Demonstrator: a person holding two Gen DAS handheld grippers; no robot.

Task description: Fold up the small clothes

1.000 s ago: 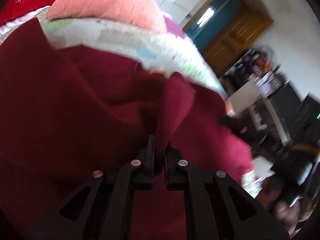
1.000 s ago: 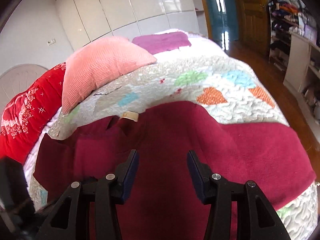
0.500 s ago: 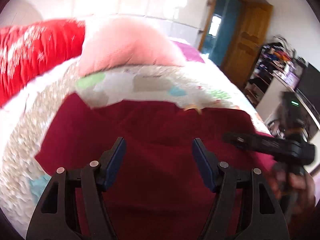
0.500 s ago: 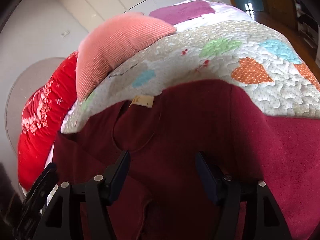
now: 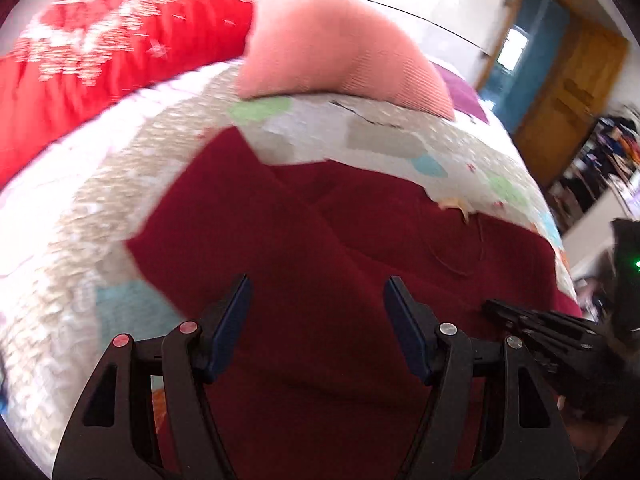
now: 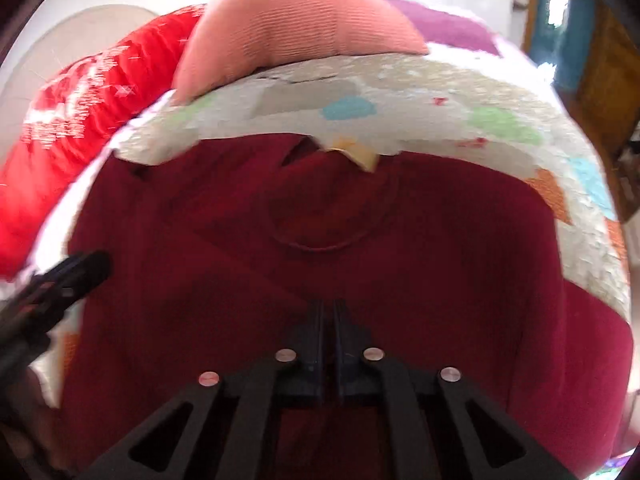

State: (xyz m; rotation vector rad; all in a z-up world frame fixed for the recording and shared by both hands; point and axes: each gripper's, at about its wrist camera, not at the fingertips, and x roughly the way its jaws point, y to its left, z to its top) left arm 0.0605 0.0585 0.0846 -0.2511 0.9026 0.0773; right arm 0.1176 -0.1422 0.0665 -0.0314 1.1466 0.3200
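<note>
Since half a second ago the right tongs [image 6: 328,312] have been closing: their jaws, spread apart then, are now standing pressed together over the maroon sweatshirt [image 6: 360,248], and whether a pinch of cloth is lying between them cannot be told from these blurred views. Meanwhile the left tongs [image 5: 316,300] are staying spread wide, holding nothing, hovering over the left part of the garment. That sweatshirt is lying spread on the bed's patchwork quilt [image 6: 420,112], its round neckline with a tan label [image 6: 356,152] pointing toward the head of the bed, and a folded flap is showing as a diagonal edge across its left side in the left wrist view. Beyond the collar a pink pillow [image 6: 296,28] is resting on the quilt, with a red cushion [image 6: 80,112] beside it toward the bed's left edge and a purple pillow [image 6: 444,28] behind it. From the right wrist view the left tongs are appearing as a dark blurred shape at the garment's left edge.
</note>
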